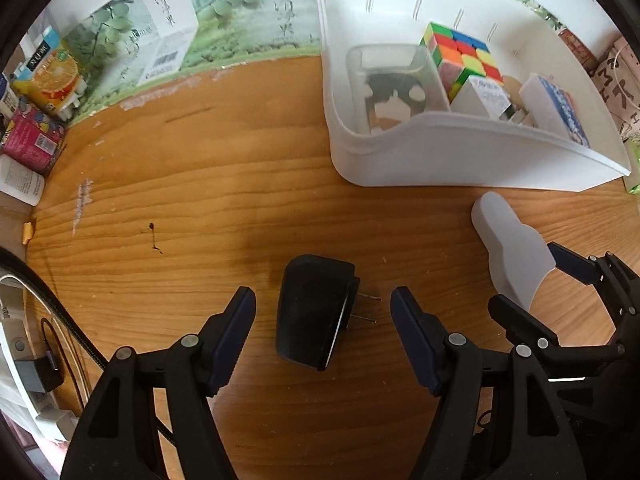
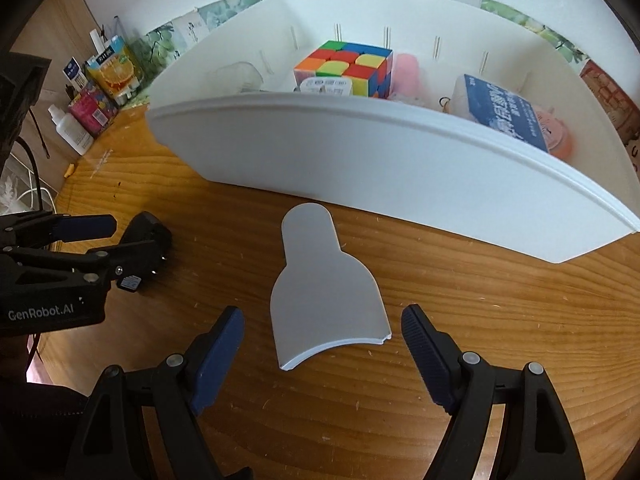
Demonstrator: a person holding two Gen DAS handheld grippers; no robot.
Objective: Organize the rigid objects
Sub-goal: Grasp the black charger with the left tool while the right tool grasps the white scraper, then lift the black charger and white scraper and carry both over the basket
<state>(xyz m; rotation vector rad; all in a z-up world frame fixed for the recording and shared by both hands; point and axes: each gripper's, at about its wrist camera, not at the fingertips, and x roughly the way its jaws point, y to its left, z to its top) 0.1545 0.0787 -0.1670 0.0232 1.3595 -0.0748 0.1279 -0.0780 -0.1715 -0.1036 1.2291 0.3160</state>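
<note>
the left gripper points down at the wooden table with its jaws open, and a black plug lies between them without touching the pads. the plug is a matte black block with rounded corners, lying on its side, and two thin metal prongs stick out of its face toward the right finger. a small white label shows on that face in the right wrist view.

the right gripper is also open, and it stands over a white flat piece. this piece is thin, plain and pale grey-white, with a narrow rounded head and a wide lower part that ends in a curved edge. it lies flat on the table, between the pads but apart from them, with its head toward the bin. the piece lies just beside the plug, on its right.

the bin is white with a low curved front wall and it stands behind both things, near the back edge of the table. inside it there are a colour cube, a clear box, a blue and white pack and some small boxes.
</note>
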